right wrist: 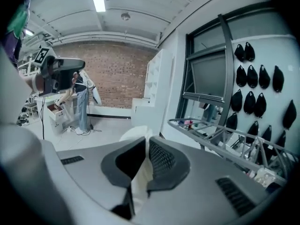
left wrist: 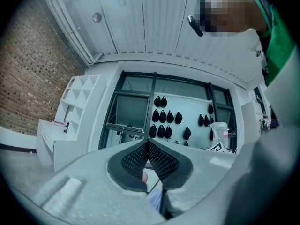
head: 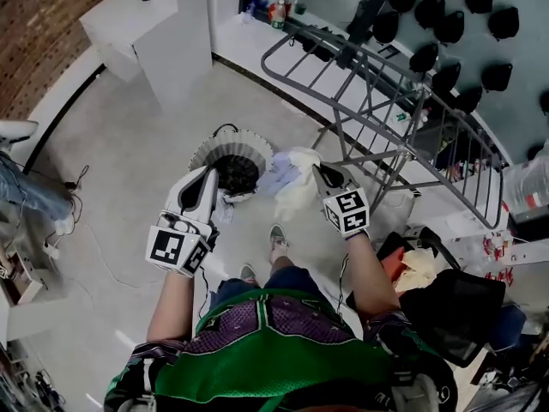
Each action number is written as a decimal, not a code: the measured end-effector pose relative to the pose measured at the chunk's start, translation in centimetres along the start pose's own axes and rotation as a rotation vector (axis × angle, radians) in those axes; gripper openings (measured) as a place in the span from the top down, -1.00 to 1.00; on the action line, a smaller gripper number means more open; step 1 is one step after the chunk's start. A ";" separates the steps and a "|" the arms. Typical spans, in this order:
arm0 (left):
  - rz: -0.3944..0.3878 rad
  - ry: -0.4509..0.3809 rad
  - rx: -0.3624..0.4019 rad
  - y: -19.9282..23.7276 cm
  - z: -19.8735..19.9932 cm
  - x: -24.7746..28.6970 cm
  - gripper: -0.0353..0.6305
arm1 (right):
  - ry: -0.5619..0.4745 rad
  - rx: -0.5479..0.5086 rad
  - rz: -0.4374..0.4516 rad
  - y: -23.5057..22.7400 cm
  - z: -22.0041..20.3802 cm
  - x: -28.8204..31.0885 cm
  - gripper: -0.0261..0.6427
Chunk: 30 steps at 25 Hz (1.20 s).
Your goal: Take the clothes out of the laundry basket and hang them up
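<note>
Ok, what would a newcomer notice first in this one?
The right gripper has its jaws clamped on a crumpled cream cloth at the head view's centre. Just left of it sits the round white ribbed laundry basket on the floor; a grey metal drying rack spreads at upper right.

Pale grey floor point(head: 129, 153), smooth and bare in the middle. Bears a round, white, ribbed laundry basket point(head: 210, 150) just ahead of two shoes point(head: 277, 240). Holds the feet of a grey metal drying rack point(head: 377, 84) at right, a white cabinet point(head: 171, 41) farther off, a thin cable point(head: 79, 178) at left.
</note>
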<state>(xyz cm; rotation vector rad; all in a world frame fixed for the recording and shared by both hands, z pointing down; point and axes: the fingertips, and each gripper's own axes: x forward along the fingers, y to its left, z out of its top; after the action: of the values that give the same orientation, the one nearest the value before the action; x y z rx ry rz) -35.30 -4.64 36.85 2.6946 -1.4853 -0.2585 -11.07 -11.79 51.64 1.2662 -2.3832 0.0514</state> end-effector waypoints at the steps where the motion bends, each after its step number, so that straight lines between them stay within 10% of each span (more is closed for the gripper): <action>1: -0.008 -0.005 -0.003 -0.5 0.3 0.1 0.84 | -0.012 0.004 -0.008 0.0 0.6 -1.0 0.85; 30: -0.378 -0.031 0.026 -31.3 2.1 15.0 0.85 | -0.347 0.150 -0.257 -15.2 5.7 -33.5 0.85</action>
<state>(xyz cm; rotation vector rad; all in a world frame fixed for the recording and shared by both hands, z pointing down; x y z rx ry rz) -1.67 -0.47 29.03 2.9874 -0.9785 -0.2979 15.28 4.23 30.71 1.7684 -2.5126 -0.0749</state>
